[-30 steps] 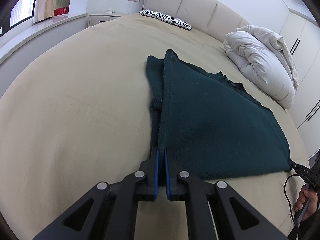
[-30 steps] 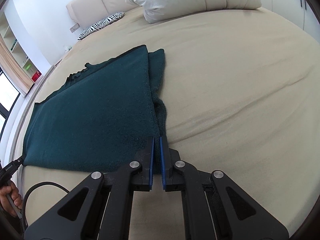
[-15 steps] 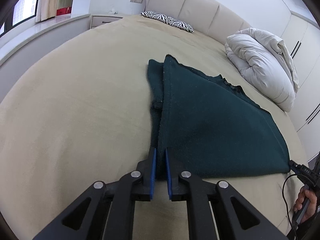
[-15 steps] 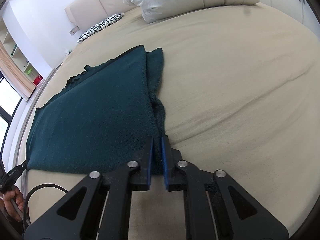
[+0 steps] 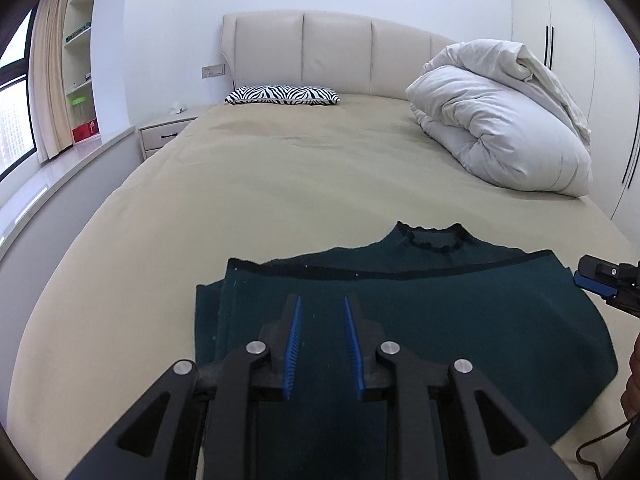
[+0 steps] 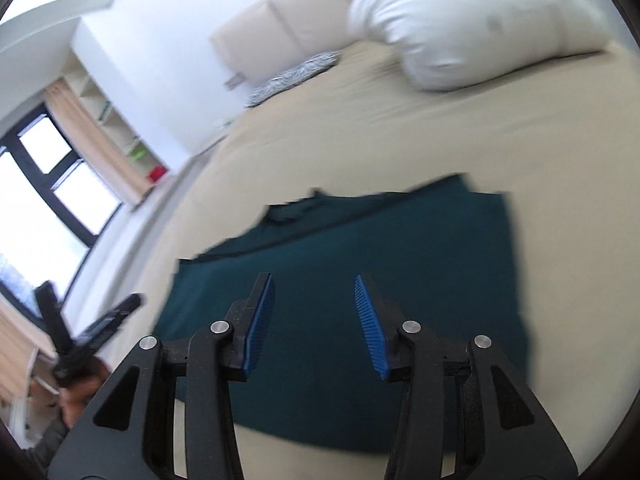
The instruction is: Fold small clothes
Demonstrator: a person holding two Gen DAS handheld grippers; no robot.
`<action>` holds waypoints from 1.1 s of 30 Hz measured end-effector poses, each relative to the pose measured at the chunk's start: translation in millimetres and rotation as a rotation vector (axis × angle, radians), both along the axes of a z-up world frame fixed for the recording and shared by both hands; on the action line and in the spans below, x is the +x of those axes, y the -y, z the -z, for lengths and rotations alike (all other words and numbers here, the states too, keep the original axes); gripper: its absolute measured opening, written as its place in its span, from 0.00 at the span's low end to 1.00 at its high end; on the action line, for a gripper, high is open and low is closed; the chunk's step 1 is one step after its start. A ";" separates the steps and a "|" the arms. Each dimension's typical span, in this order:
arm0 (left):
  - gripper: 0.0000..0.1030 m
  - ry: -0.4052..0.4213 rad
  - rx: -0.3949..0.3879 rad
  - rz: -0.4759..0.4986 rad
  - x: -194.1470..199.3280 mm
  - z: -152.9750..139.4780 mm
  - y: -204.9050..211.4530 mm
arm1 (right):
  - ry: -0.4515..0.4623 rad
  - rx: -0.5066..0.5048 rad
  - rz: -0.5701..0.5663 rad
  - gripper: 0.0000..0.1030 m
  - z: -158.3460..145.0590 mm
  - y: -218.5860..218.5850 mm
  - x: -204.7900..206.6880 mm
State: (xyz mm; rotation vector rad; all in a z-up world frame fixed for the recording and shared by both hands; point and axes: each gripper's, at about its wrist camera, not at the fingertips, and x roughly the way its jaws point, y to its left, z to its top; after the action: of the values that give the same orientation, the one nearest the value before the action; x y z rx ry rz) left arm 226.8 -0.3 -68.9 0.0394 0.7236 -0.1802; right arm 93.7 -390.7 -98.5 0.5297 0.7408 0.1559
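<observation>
A dark green knitted top (image 5: pixel 460 312) lies folded flat on the beige bed (image 5: pixel 280 184), collar toward the headboard. My left gripper (image 5: pixel 321 300) hovers above its near left part, jaws opening, nothing between the blue pads. The right gripper's tip (image 5: pixel 596 280) shows at the right edge of the left wrist view. In the blurred right wrist view, the green top (image 6: pixel 400 248) lies below my right gripper (image 6: pixel 314 280), whose jaws are opening with nothing between them. The left gripper (image 6: pixel 100 324) appears at the lower left there.
A rolled white duvet (image 5: pixel 500 120) sits at the bed's far right. A zebra-print pillow (image 5: pixel 282 95) lies by the padded headboard (image 5: pixel 340 52). A nightstand (image 5: pixel 166 132), window ledge and shelves stand to the left, wardrobe doors (image 5: pixel 560 40) to the right. A hand (image 6: pixel 76 396) holds the left gripper.
Both grippers let go of the green top's near edge, opened, and lifted back from it. The top now lies flat, and both views have swung to face the headboard.
</observation>
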 end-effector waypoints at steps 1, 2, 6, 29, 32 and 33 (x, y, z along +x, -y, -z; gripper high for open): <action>0.23 -0.009 0.002 -0.005 9.4 6.0 2.8 | -0.009 0.013 -0.011 0.40 4.2 -8.3 18.7; 0.23 -0.021 0.002 -0.016 17.6 12.3 4.5 | -0.018 0.041 -0.027 0.40 9.5 -14.4 35.2; 0.29 -0.079 0.019 -0.048 42.1 46.3 3.9 | -0.071 0.208 -0.028 0.40 43.9 -19.9 94.7; 0.38 -0.107 -0.201 -0.106 -17.9 40.1 -40.9 | 0.026 0.288 0.406 0.11 77.4 111.4 -1.4; 0.38 -0.116 -0.118 -0.021 -56.6 41.1 -17.5 | 0.063 0.335 0.194 0.15 56.6 41.4 -6.8; 0.38 -0.119 -0.070 -0.011 -64.4 43.6 -12.1 | 0.054 0.343 0.092 0.16 55.3 7.1 -5.0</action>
State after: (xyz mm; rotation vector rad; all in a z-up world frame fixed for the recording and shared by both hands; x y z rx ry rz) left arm 162.5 11.8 -112.5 -0.0427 0.8351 -0.1982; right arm 88.7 -397.8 -153.9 0.8811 0.6385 0.2120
